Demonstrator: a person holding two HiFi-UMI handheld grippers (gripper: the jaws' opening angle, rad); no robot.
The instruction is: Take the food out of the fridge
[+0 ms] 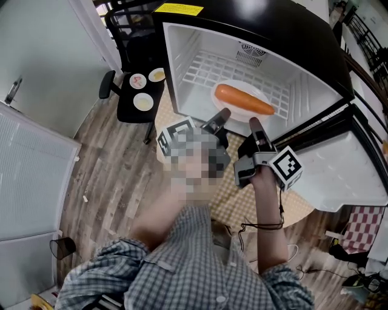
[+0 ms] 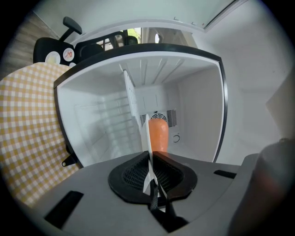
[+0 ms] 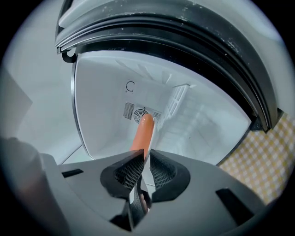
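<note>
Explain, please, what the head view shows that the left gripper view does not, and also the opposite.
Only the head view: the right gripper beside the left gripper, the person's checked shirt, and the yellow label on top of the fridge. Only the left gripper view: its tongs closed on the rim of the white plate, seen edge-on. Both: the orange sausage on that plate, the open fridge's white interior, the checked tablecloth, and the black chair with small dishes.

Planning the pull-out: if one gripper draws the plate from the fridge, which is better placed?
Right, probably: the right gripper clamps the plate near its middle, beside the orange food; the left gripper holds nearer one end.
</note>
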